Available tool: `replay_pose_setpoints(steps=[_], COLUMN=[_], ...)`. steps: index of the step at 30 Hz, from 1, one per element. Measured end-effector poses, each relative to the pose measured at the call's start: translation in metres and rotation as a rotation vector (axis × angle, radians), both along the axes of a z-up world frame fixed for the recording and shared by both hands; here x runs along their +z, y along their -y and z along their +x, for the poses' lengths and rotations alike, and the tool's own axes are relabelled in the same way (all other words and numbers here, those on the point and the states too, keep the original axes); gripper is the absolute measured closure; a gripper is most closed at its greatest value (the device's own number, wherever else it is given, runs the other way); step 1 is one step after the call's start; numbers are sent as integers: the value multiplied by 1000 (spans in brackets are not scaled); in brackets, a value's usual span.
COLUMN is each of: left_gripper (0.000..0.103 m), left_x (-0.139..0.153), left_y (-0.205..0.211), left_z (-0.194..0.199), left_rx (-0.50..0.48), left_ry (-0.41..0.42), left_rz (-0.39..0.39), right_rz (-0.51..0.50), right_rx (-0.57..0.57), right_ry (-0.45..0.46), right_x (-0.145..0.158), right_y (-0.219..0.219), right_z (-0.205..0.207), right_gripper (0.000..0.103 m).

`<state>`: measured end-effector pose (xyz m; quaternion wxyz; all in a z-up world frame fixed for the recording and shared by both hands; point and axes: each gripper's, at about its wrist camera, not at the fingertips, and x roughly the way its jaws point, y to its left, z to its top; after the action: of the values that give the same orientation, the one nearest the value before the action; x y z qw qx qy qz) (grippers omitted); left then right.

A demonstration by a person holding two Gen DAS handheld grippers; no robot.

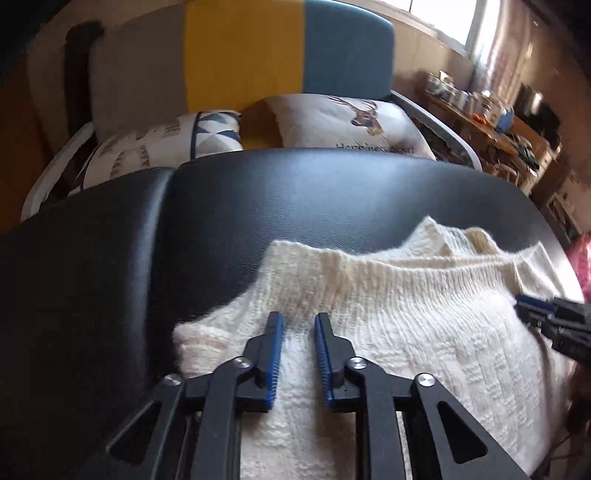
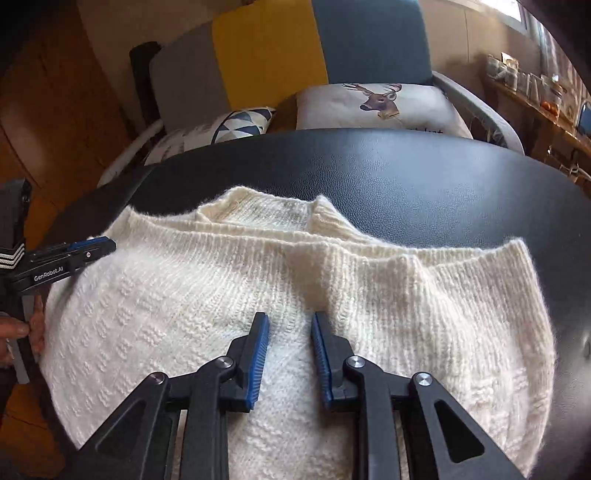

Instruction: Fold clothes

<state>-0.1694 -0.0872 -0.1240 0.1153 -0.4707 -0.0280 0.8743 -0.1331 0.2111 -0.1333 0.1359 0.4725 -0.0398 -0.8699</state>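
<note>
- Black leather-look table top (image 1: 295, 192) fills the middle band of both views.
- Behind it, upper centre: sofa back (image 1: 243, 51) in grey, yellow and blue panels.
- Deer-print cushion (image 2: 380, 105) lies just beyond the table's far edge, right of centre; lettering below the deer partly hidden.
- Triangle-pattern cushion (image 2: 240, 123) lies to its left, apart from it.
- Upper right: cluttered wooden shelf (image 1: 491, 122), items too blurred to name.
- Bright window (image 1: 484, 22) at top right.

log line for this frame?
left gripper: jaws open, over sweater | right gripper: jaws open, over sweater | sweater: partly folded, unheld
</note>
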Motion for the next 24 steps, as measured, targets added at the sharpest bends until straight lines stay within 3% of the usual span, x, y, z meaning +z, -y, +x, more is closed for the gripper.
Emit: replay_pose_setpoints(steps=[1,5,8,11,14,16,20,22,24], left_gripper=[89,88,86,85,87,87,87,86,86], left_x=[1,14,6,-5,-7,-7,-2,6,23], left_y=[6,15,19,9,19,27,22,26,31], left_z=[-1,12,10,5,1,11,47,58,73], left_rx=[28,33,8,-48,28,61,43,64,78], left_ry=[5,-38,0,11,75,88,46,33,-19], left_rz=[31,32,30,-35,40,75,20,24,26], right_rz=[7,-19,-65,-55,-46,-52,-78,-138,-262], right_rx=[5,-1,-21,-24,-20,-5,17,13,-24], right_ry=[-4,-6,-15,-20,-10,10,40,65,30], right_x=[0,-1,-5,-5,-5,-5,-3,3,20], right_y=[1,-2,-8,-6,-4,-5,-7,-16,-41], right_z=[0,-2,-2,0,1,4,15,22,44], right_gripper=[80,80,80,80,80,80,80,80,78])
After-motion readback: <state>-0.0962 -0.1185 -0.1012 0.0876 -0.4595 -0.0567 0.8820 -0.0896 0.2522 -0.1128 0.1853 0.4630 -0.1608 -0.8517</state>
